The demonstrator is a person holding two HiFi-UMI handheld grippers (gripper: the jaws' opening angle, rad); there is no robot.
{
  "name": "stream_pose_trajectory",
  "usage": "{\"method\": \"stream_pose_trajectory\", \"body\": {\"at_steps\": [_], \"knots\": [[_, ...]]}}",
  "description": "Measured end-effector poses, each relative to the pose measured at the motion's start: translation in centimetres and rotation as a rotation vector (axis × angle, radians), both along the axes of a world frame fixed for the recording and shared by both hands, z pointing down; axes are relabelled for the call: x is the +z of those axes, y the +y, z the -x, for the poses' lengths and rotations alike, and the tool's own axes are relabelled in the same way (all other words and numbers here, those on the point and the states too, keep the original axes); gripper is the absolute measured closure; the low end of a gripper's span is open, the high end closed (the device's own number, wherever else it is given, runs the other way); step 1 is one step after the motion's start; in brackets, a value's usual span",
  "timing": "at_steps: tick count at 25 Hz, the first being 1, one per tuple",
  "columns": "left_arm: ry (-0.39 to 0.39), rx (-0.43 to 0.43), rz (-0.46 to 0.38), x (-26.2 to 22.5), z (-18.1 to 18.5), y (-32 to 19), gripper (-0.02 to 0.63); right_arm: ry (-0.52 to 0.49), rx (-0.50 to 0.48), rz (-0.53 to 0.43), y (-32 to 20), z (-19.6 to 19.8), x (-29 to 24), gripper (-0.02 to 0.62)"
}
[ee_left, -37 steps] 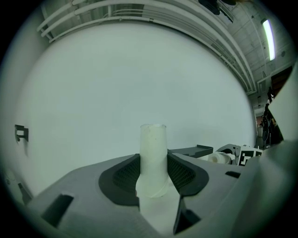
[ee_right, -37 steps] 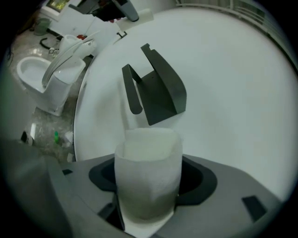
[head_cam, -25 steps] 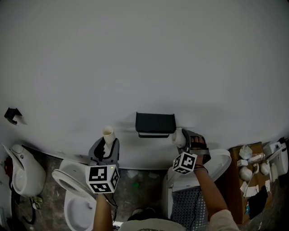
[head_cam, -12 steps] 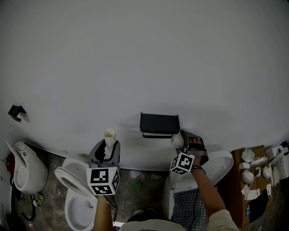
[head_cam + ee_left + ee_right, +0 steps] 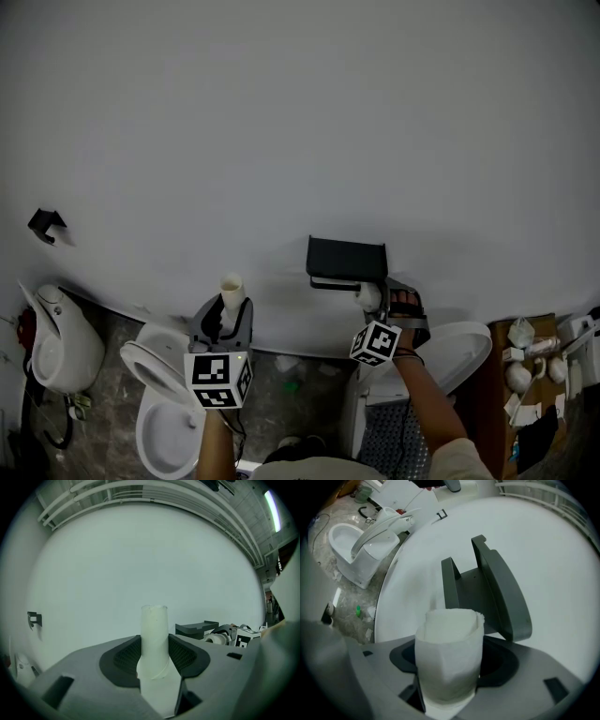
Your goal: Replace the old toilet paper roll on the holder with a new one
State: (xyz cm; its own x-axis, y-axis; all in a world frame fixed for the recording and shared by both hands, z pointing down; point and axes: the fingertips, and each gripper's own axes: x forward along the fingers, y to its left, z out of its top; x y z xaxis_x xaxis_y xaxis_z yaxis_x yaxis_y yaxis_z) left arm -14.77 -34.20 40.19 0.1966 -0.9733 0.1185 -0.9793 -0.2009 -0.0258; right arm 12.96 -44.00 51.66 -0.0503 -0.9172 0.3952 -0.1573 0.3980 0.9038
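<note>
**Right gripper (image 5: pixel 377 300): clamped on the new toilet paper roll (image 5: pixel 450 660), just beside the holder (image 5: pixel 346 260).**
Jaws pinch the soft roll out of round. The dark holder sits close ahead on the white wall (image 5: pixel 300 122). Step, as judged: seating the roll. Recommended: line the roll's bore up with the bar under the cover, squeeze lightly so the bore stays open, approach slowly, and let go only once the roll hangs. Left gripper (image 5: pixel 225 314): clamped on the bare old tube (image 5: pixel 153 639), which stands upright, well apart to the left above a toilet (image 5: pixel 155 422); best kept clear there.
</note>
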Motion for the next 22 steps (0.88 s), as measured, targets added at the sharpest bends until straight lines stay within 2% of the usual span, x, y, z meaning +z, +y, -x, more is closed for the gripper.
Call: {"method": "stream_pose_trajectory", "body": {"at_steps": [4, 11, 22], "knots": [[-0.004, -0.01, -0.007, -0.2, 0.6, 0.4, 0.423, -0.027, 0.038, -0.02, -0.2, 0.2, 0.0, 0.29], [-0.006, -0.026, -0.004, -0.1, 1.5, 0.7, 0.423, 0.021, 0.068, -0.136, -0.3, 1.0, -0.2, 0.29], [-0.009, -0.045, 0.001, 0.2, 2.7, 1.0, 0.423, 0.067, 0.057, -0.205, -0.8, 3.6, -0.5, 0.288]]}}
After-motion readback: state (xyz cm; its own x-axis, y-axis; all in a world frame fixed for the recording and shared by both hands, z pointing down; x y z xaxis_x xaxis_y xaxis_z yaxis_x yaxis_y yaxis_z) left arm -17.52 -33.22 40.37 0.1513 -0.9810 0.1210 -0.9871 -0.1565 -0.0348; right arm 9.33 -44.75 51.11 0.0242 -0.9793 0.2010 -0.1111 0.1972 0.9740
